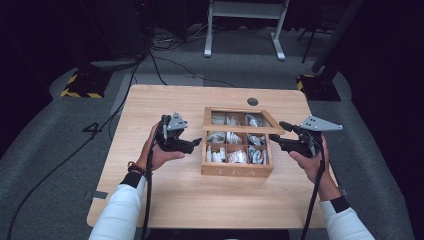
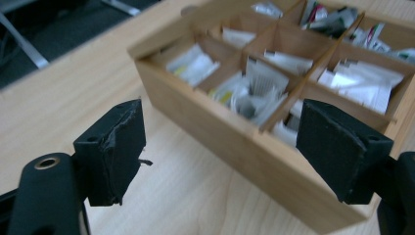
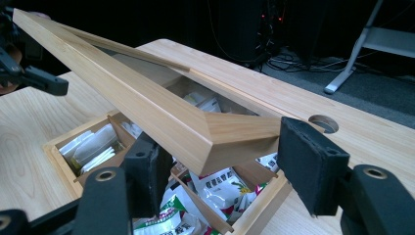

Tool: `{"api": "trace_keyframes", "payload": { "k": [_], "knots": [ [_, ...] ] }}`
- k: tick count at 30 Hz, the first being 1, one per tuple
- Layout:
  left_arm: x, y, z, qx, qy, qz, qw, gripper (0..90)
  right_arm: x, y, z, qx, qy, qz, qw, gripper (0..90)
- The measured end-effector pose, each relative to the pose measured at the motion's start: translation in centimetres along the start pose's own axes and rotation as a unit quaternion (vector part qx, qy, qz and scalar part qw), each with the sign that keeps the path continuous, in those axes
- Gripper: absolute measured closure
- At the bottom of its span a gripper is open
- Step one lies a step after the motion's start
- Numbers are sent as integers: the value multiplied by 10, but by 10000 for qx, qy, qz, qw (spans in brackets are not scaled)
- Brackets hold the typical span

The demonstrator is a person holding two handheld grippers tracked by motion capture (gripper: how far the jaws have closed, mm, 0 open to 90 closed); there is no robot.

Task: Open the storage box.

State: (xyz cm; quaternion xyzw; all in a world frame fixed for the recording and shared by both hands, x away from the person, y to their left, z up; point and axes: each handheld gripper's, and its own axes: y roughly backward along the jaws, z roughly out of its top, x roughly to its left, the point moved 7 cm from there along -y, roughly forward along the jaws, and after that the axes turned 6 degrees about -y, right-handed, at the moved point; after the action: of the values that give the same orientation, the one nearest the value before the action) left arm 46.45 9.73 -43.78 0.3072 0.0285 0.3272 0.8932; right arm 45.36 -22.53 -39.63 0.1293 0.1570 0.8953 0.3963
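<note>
Pale wood makes up the tabletop (image 1: 165, 200), which sits on grey carpet with black cables trailing across it and a round cable hole (image 1: 252, 101) near its far edge. At its middle stands a wooden box (image 1: 237, 171) divided into nine compartments, each stuffed with small white sachets (image 2: 196, 63); the printing on the packets in the right gripper view is too small and blurred to read, and faint lettering on the box's front wall cannot be made out either. Its framed lid (image 3: 147, 105) is raised at an angle over the compartments, one mitred corner lying between the jaws of the right tool (image 3: 230, 166), which look closed onto it or nearly so, though contact with both pads is hard to confirm. That tool is held in the person's right hand (image 1: 311, 162) at the box's right side, white sleeve and dark cuff running back to the near edge. The left tool (image 2: 220, 147) sits just beside the box's left wall, jaws wide apart and holding nothing, gripped by the left hand (image 1: 160, 156), whose wrist wears a beaded bracelet (image 1: 136, 167).
</note>
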Motion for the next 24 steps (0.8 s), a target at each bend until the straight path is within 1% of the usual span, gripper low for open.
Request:
{"api": "trace_keyframes", "payload": {
  "k": [3,5,6,7,8,10,12,13,15,17,20,22,24],
  "knots": [
    [-2,1,18,-113,-125,12,9999,193,-1,0,1,-2,-35,-11,10000,389],
    [-3,2,27,-180,-184,15,9997,200,-1,-1,2,2,-46,-16,10000,390],
    [-5,2,33,-222,-247,33,9994,203,-1,-1,3,-3,-57,-15,10000,391],
    [-5,2,37,-256,-313,50,9992,212,-1,-1,3,-1,-68,-16,10000,391],
    [-6,2,40,-286,-303,29,9991,217,-1,-1,3,1,-65,-16,10000,391],
    [-7,2,46,-319,-380,-10,9988,232,-1,-1,4,10,-67,-17,10000,391],
    [-8,2,51,-383,-426,-34,9984,272,-1,-1,4,16,-66,-23,10000,392],
    [-7,2,53,-408,-444,-23,9982,275,-1,-1,3,23,-58,-16,10000,392],
    [-8,1,56,-400,-481,-30,9980,276,-2,-1,4,-1,-58,-34,10000,399],
    [-9,0,58,-406,-551,-51,9976,307,-2,-1,5,-15,-89,-41,10000,399],
    [-9,-2,60,-423,-598,-85,9973,346,-2,-1,6,-38,-83,-55,9999,399],
    [-10,-3,61,-433,-716,-72,9965,382,-2,-1,6,-56,-102,-49,9999,401],
    [-11,-5,62,-474,-803,-61,9956,393,-3,-1,6,-59,-99,-44,9999,402]
  ]
}}
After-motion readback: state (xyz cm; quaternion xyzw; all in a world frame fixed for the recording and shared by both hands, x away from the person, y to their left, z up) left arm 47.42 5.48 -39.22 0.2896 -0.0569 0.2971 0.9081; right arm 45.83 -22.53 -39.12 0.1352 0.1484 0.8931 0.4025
